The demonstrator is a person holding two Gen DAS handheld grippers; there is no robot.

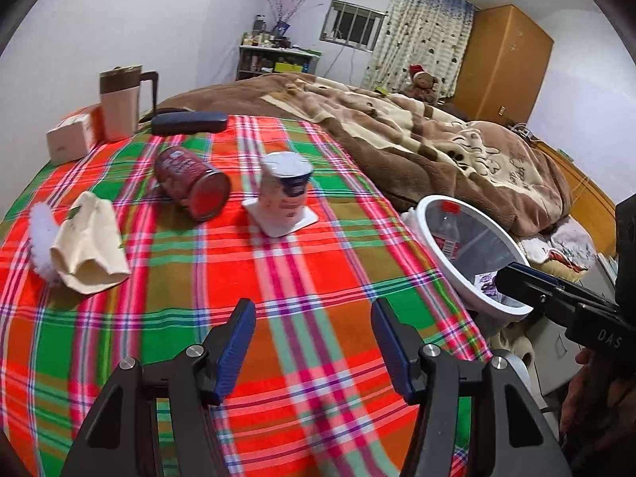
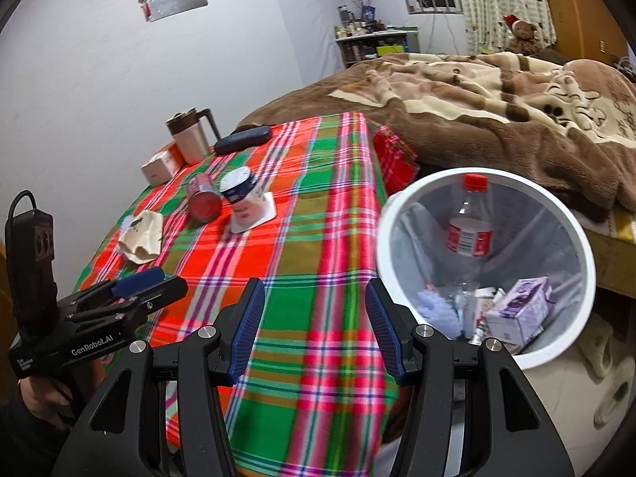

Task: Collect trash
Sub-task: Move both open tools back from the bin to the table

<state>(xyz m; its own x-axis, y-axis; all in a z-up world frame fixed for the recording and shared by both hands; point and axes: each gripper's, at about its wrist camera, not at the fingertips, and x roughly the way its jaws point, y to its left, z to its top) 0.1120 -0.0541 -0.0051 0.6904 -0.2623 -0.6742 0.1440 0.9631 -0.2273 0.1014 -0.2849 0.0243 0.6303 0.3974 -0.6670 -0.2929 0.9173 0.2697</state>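
Right gripper (image 2: 314, 326) jaws apart, nothing between them, over the near edge of the plaid table (image 2: 318, 246). Bin (image 2: 483, 266) beside the table's right edge; inside it a bottle (image 2: 469, 226), a purple carton (image 2: 516, 310) and other litter. On the table: red can (image 2: 203, 196) on its side, white cup (image 2: 242, 196) touching it, crumpled tissue (image 2: 141, 236), mug (image 2: 190, 135), dark case (image 2: 242, 139), small box (image 2: 161, 167). Left gripper (image 2: 139, 286) at the table's left edge, state unclear
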